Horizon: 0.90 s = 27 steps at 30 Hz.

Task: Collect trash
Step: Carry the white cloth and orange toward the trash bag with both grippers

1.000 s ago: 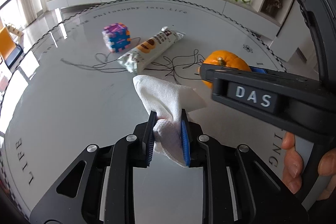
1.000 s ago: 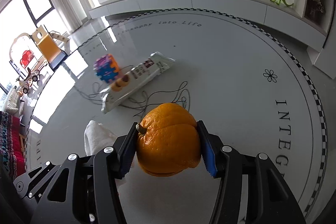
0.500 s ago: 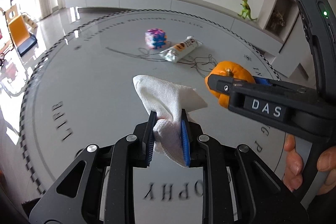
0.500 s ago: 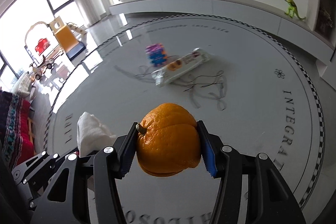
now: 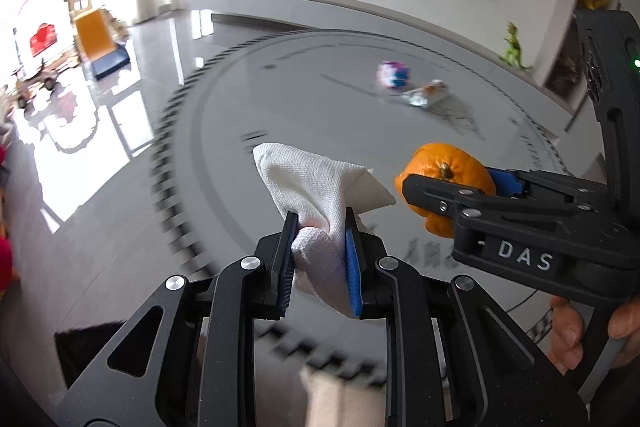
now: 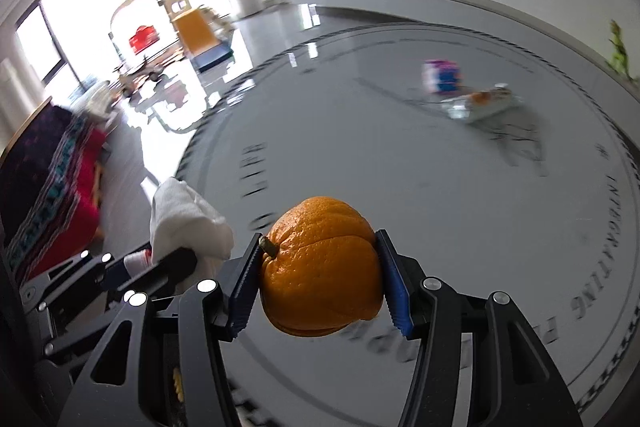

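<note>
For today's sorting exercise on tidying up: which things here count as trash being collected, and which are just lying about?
Trash:
tissue, in the left hand-held gripper
orange peel, in the right hand-held gripper
snack wrapper, on the table

Lying about:
toy cube
toy dinosaur

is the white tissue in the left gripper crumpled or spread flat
Crumpled. The tissue bunches between the left gripper, which is shut on it, one corner sticking out.

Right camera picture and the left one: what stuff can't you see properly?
- Shiny snack wrapper on the round grey table, both views: print motion-blurred, unreadable.
- Purple-and-blue block cube: blurred, far, pattern unclear.
- Lettering on the table rim, right view: smeared, partly hidden by the orange peel.
- White crumpled tissue: lower part hidden between the left tongs.
- No trash bin in view.
</note>
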Available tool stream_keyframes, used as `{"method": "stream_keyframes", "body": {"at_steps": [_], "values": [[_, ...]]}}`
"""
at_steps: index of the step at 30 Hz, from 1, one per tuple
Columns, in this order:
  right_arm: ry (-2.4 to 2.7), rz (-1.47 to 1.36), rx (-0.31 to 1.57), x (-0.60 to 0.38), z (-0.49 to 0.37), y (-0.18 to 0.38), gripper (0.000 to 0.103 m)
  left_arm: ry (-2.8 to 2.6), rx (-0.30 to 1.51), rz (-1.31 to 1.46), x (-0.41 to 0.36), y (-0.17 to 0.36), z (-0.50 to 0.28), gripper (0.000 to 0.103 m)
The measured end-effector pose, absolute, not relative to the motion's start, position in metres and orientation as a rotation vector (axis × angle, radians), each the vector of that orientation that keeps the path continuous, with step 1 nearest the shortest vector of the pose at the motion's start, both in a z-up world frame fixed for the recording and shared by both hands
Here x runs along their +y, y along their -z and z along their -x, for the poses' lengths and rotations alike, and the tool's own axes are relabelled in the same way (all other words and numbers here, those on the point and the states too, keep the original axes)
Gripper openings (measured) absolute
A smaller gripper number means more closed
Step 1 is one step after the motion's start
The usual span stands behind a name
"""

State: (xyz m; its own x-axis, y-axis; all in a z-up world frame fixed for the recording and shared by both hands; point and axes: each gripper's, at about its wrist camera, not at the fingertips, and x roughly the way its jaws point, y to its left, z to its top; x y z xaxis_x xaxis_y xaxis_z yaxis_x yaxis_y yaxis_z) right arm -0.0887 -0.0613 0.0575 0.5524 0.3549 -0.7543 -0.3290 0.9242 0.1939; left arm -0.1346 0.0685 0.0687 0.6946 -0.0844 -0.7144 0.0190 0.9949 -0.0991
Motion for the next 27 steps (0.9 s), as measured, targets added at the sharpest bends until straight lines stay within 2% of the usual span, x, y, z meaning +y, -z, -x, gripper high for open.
{"method": "stream_keyframes", "body": {"at_steps": [14,27], "values": [[-0.729,0.138,0.906,0.088,0.179,-0.054,0.056,-0.205,0.824,0.198,0.186,-0.045,0.259,0.021],[-0.901,0.332,0.976,0.181,0.243,-0.017,0.056,-0.466,0.899,0.358,0.271,0.004,0.359,0.021]]}}
